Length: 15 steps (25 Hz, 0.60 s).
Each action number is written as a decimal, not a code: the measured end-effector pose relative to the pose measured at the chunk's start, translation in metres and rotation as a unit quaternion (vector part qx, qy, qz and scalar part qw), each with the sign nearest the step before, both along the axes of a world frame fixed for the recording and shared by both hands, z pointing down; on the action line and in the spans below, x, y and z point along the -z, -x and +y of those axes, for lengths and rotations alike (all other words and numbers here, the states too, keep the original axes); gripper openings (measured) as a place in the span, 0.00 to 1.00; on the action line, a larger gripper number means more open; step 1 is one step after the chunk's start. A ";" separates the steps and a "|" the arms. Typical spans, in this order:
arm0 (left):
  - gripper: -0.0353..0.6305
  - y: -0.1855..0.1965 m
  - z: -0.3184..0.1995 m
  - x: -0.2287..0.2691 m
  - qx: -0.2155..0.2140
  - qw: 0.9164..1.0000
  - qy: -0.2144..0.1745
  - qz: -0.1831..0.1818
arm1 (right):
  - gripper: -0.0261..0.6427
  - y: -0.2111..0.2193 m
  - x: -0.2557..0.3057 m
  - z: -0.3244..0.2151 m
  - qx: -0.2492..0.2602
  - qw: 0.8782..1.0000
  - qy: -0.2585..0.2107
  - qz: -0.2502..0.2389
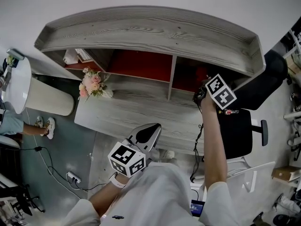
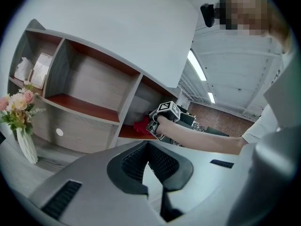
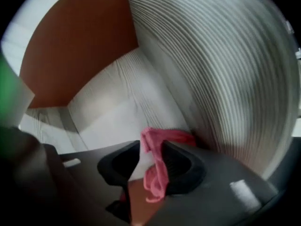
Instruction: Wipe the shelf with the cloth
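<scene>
1. Cloth (image 3: 157,168): pink-red, lower centre of the right gripper view, inside the right-hand compartment of the shelf (image 1: 141,32). Looks thin, soft and light, and it bunches easily. Best pinched on a thick fold, not a loose edge.
2. Right gripper (image 3: 151,147): jaws slightly parted. The cloth hangs between them, clinging to one pad with a gap at the other, so it looks released, not clamped.
3. Left gripper (image 2: 148,146): tips together, nothing in it, lower centre of its view.
4. Unclear: the right gripper view is blurred, so I can't tell if the cloth touches the board. In the head view that compartment is too dark to pick out the cloth.

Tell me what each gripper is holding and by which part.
Left gripper: nothing, jaws shut. Right gripper: jaws apart, so no firm hold; the red cloth hangs between them by a bunched fold, against one jaw.
</scene>
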<state>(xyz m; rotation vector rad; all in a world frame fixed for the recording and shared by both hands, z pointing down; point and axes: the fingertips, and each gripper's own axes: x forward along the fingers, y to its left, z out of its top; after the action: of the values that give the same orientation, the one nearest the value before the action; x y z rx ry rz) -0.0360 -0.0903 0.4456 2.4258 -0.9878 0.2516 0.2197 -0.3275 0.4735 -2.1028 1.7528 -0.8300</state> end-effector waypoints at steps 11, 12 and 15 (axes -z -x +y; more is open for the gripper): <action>0.06 -0.002 -0.002 0.001 0.003 1.000 -0.001 0.003 | 0.47 0.006 -0.054 0.012 -0.012 0.978 0.190 0.081; 0.06 0.000 -0.003 0.001 0.006 1.000 -0.001 0.002 | 0.47 0.005 -0.057 0.011 -0.010 0.974 0.205 0.092; 0.06 0.005 -0.006 -0.002 0.012 1.000 0.001 0.001 | 0.50 0.007 -0.073 0.005 0.008 0.962 0.247 0.118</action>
<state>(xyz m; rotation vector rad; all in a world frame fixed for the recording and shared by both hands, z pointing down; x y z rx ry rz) -0.0415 -0.0960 0.4472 2.4098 -1.0146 0.2408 0.2127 -0.3224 0.5467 -2.6009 1.8197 -1.1616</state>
